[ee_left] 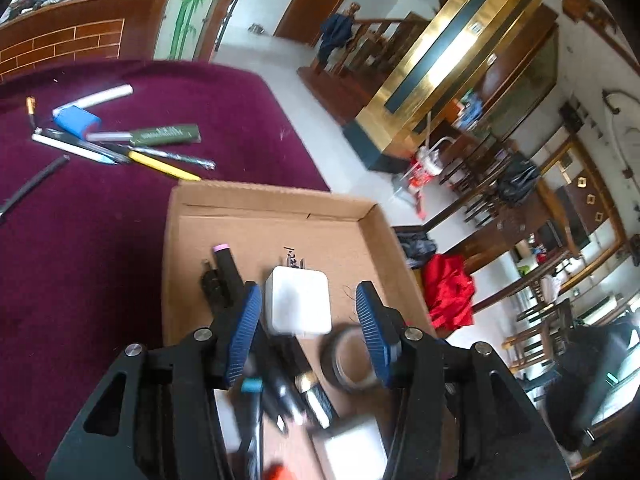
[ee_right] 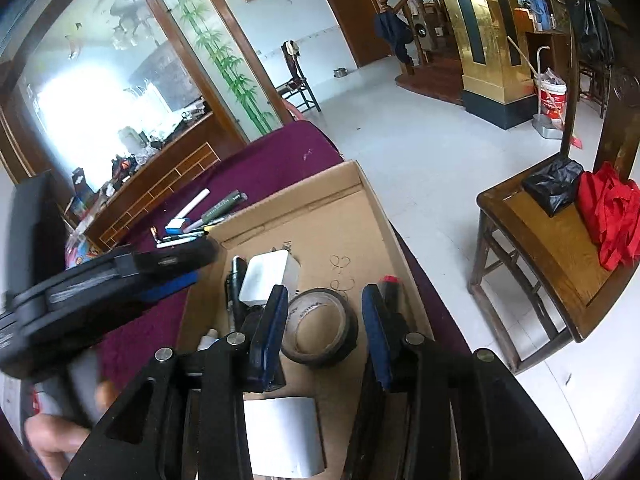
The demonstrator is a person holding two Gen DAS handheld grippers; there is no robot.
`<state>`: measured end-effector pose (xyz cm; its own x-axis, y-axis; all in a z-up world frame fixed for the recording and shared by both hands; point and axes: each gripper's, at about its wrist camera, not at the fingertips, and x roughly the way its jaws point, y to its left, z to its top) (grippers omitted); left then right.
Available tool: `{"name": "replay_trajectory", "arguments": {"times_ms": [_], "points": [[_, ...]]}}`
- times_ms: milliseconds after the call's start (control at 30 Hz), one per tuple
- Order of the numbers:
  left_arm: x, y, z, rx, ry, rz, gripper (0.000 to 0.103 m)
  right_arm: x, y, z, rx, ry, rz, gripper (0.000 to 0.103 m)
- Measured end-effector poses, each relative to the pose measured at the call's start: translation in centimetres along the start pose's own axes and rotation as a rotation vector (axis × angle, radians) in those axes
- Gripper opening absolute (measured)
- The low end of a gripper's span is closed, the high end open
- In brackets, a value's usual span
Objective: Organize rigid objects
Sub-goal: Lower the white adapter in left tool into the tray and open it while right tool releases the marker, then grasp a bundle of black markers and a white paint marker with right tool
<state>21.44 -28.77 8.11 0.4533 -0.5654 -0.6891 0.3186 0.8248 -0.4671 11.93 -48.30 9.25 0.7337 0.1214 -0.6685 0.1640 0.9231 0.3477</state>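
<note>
A shallow cardboard box (ee_left: 280,204) (ee_right: 384,216) lies on the maroon table (ee_left: 100,240). In it are a white charger (ee_left: 298,306) (ee_right: 266,278), a tape roll (ee_left: 350,364) (ee_right: 320,326), black pens (ee_left: 224,276) and other small items. My left gripper (ee_left: 308,308) is open above the charger, which sits between its fingers. My right gripper (ee_right: 324,308) is open above the tape roll. Loose on the table are several pens, a blue block (ee_left: 76,120), a green stick (ee_left: 168,135) and a white marker (ee_left: 106,96).
The left gripper's body (ee_right: 100,284) crosses the right wrist view at left. A wooden chair (ee_right: 540,256) with a red cloth (ee_right: 612,216) stands right of the table. The table edge drops to a white tiled floor (ee_right: 420,152).
</note>
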Motion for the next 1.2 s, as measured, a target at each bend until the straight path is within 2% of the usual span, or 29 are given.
{"name": "replay_trajectory", "arguments": {"times_ms": [167, 300, 367, 500, 567, 633, 700, 767, 867, 933, 1033, 1100, 1200], "points": [[-7.0, 2.3, -2.2, 0.009, -0.059, -0.011, 0.055, -0.5, 0.9, -0.1, -0.029, -0.02, 0.051, 0.034], [-13.2, 5.5, -6.2, 0.0, -0.126, 0.043, 0.058, -0.7, 2.4, -0.5, -0.075, -0.027, 0.103, 0.034], [-15.8, 7.8, -8.3, -0.014, -0.161, 0.086, 0.059, -0.8, 3.1, -0.9, -0.106, -0.025, 0.126, 0.034], [-19.4, 12.5, -12.3, -0.026, -0.245, 0.247, 0.06, -0.5, 5.3, -1.9, -0.175, 0.013, 0.226, 0.034], [-20.4, 15.0, -13.5, -0.087, -0.275, 0.288, 0.06, -0.4, 6.9, -2.8, -0.226, 0.038, 0.291, 0.034], [-21.2, 18.3, -14.6, -0.179, -0.324, 0.298, 0.06, 0.5, 8.7, -4.0, -0.282, 0.11, 0.376, 0.034], [-21.2, 21.0, -15.1, -0.258, -0.336, 0.315, 0.06, 1.5, 10.8, -5.7, -0.307, 0.226, 0.48, 0.034], [-21.4, 22.5, -15.2, -0.312, -0.35, 0.306, 0.06, 2.0, 13.7, -8.1, -0.363, 0.333, 0.548, 0.034], [-21.7, 23.6, -15.4, -0.369, -0.373, 0.315, 0.06, 3.4, 17.5, -11.8, -0.42, 0.485, 0.58, 0.034], [-22.1, 24.0, -15.5, -0.385, -0.377, 0.361, 0.06, 4.9, 19.1, -13.4, -0.426, 0.56, 0.571, 0.034], [-22.2, 24.9, -15.8, -0.419, -0.363, 0.342, 0.06, 6.5, 20.2, -14.4, -0.443, 0.55, 0.492, 0.034], [-22.0, 25.6, -15.9, -0.447, -0.337, 0.307, 0.06, 7.3, 20.1, -14.5, -0.418, 0.564, 0.484, 0.034], [-22.3, 25.7, -16.3, -0.468, -0.331, 0.312, 0.06, 7.5, 19.9, -15.3, -0.378, 0.601, 0.52, 0.034]]}}
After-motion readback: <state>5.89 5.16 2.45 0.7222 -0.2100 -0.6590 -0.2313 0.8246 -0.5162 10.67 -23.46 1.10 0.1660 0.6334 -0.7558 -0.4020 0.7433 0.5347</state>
